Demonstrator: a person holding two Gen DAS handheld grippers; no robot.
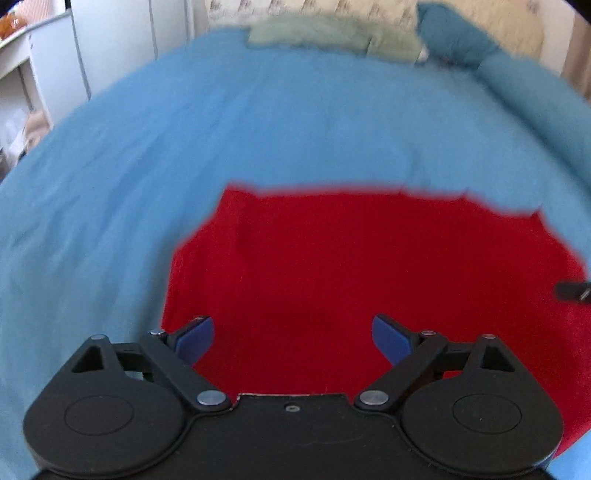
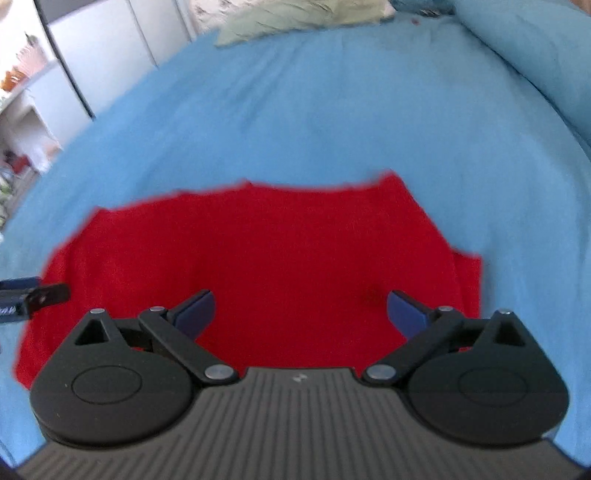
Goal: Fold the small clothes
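Observation:
A red garment (image 1: 351,266) lies flat on the blue bed sheet (image 1: 221,129); it also shows in the right wrist view (image 2: 266,243). My left gripper (image 1: 293,332) is open and empty, held just above the garment's near left part. My right gripper (image 2: 301,308) is open and empty above the garment's near right part. The right gripper's tip shows at the right edge of the left wrist view (image 1: 572,291); the left gripper's tip shows at the left edge of the right wrist view (image 2: 33,295). The garment's near edge is hidden under both grippers.
A pale green cloth (image 1: 332,35) lies at the far edge of the bed, also seen in the right wrist view (image 2: 295,16). Blue pillows (image 1: 517,74) lie at the far right. White cupboards (image 1: 92,48) and shelves stand left of the bed.

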